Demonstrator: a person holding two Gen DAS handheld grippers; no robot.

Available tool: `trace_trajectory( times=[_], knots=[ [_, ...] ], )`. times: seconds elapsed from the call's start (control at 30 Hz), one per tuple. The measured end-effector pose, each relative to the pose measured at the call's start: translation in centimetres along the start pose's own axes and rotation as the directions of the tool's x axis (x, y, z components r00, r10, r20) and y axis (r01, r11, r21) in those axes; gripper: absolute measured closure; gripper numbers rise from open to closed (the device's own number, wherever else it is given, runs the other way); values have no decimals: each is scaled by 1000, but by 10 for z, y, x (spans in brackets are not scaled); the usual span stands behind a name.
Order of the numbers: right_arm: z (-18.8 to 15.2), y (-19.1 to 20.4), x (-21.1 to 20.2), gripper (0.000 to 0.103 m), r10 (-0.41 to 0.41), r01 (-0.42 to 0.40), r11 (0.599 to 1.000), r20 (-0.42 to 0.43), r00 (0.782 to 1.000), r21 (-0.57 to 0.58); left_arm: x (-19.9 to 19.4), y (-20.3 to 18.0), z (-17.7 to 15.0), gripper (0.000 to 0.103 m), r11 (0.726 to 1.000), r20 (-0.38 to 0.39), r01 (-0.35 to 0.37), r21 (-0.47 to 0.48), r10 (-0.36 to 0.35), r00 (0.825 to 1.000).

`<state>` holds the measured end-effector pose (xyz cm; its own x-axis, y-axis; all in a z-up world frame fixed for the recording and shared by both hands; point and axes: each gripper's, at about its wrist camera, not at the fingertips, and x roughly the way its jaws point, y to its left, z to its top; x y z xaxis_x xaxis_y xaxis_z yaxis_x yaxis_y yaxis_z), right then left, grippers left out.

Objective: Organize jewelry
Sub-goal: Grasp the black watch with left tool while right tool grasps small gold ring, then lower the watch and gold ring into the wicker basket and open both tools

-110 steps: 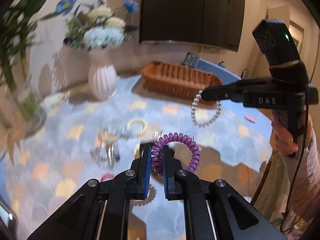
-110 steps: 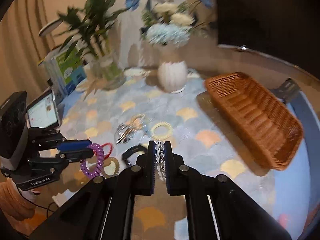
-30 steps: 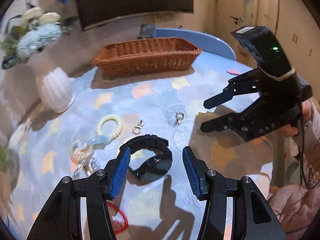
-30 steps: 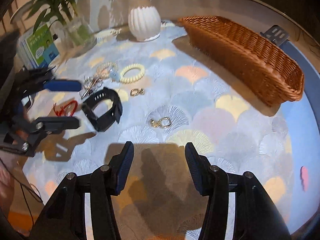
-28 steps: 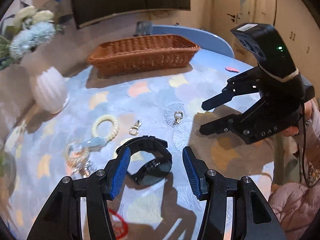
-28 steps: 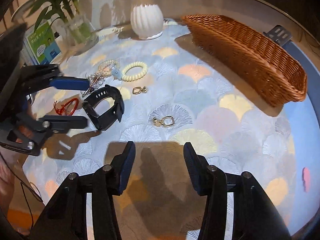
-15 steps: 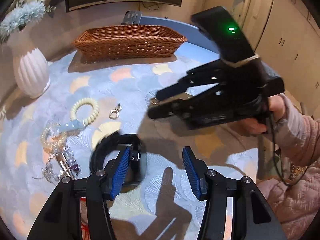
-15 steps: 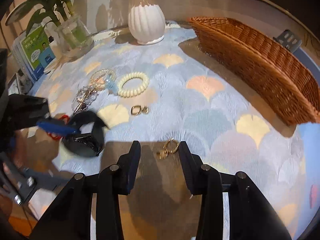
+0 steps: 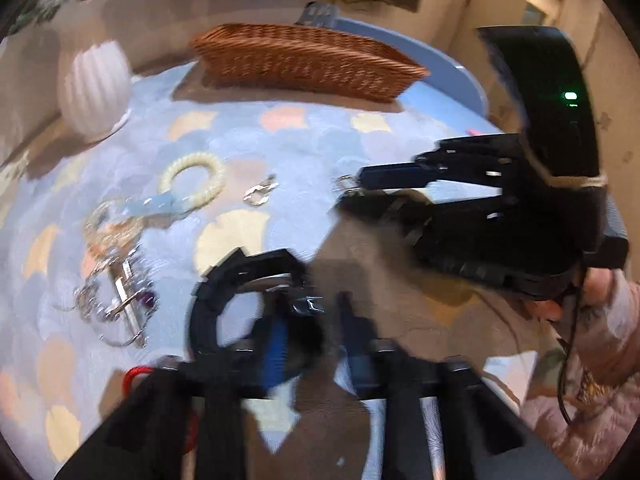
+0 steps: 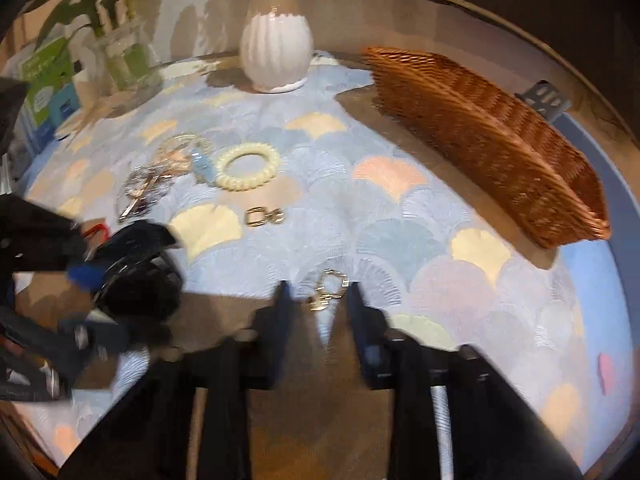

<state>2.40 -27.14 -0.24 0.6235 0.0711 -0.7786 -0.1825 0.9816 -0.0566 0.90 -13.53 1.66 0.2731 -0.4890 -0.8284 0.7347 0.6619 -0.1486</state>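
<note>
Woven wicker basket (image 10: 492,136), glossy ribbed ceramic vase (image 10: 276,48), shiny metal earring (image 10: 330,286).

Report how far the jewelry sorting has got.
Done: cannot tell; the basket's inside is hidden. In hand: the left gripper's jaws have just been closing around the black watch, though blur hides whether they grip; the right gripper's have been closing either side of a gold clasp, not yet touching. Left: the cream bracelet, another clasp, silver chains, a red cord.
</note>
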Motion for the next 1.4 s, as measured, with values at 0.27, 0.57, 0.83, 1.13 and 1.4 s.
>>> trace_trajectory(
  times=[0.27,0.57,0.83,1.13,1.4],
  knots=[
    [-7,-24,-16,90,100,-100,991,15,995,85,-15,-2,-2,88,999,64,-37,-12,38,997],
    [-1,-74,-63,90,180,-194,963,91,979,187,-35,-20,22,89,999,126,-42,27,38,991],
    [14,-125,-92,90,246,-285,917,168,955,279,-43,-33,71,89,998,175,-51,40,43,984],
    [56,-186,-98,90,142,-220,910,233,962,353,-29,-33,165,89,998,227,-59,30,51,973],
    [102,-240,-38,90,123,-183,879,161,979,441,17,-11,236,89,999,197,-38,-8,39,980]
  ],
)
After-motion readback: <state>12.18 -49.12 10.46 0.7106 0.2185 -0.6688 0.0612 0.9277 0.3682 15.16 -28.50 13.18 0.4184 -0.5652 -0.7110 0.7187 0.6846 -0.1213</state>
